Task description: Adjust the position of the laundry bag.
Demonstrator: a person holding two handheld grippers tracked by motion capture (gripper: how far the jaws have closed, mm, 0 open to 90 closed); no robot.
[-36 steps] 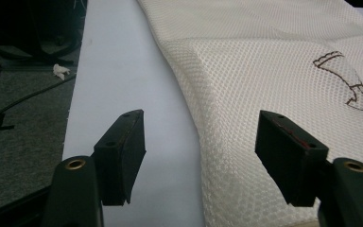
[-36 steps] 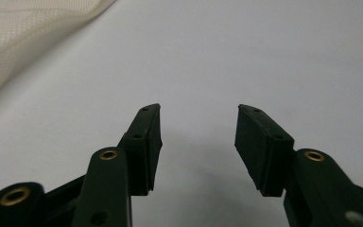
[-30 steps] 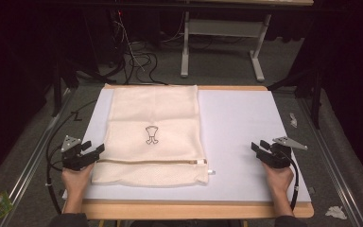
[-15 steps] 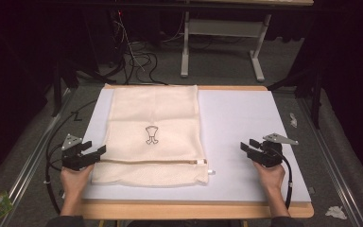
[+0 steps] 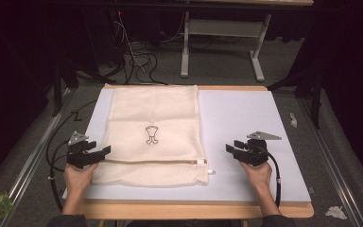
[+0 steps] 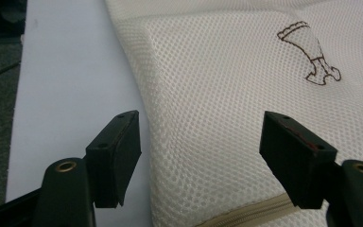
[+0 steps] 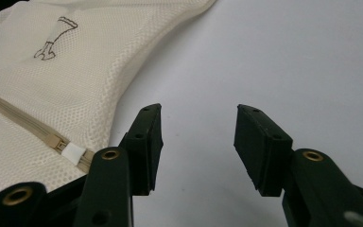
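Since the earlier frames, your right gripper (image 5: 238,150) has travelled from the right edge of the white board (image 5: 246,118) toward the centre, and your left gripper (image 5: 97,154) has kept its place while its jaws have just been opening, with only the bag's edge between them.

High view: the cream mesh laundry bag (image 5: 156,118) lies flat on the left half of the board, its long side running from the upper centre of the frame to the lower centre. No readable writing appears; a small dark outline emblem (image 5: 151,135) sits at the bag's middle. A zipper (image 5: 156,161) runs across near the bag's lower end, with a white pull tab (image 5: 210,171) at the lower right corner. Your left gripper rests at the bag's left edge, level with the zipper. Your right gripper hovers over bare board, well apart from the bag, with open room to its right and above. A wooden table rim (image 5: 194,210) borders the board; grey carpet, cables and a desk frame (image 5: 217,52) fill the dark room behind.

Left gripper view: jaws spread wide, pinching nothing; mesh lies between and beyond them, the emblem (image 6: 312,59) at upper right.

Right gripper view: jaws spread over bare board, nothing between them; the zipper end and white tab (image 7: 73,153) lie just beside the left jaw, at lower left.
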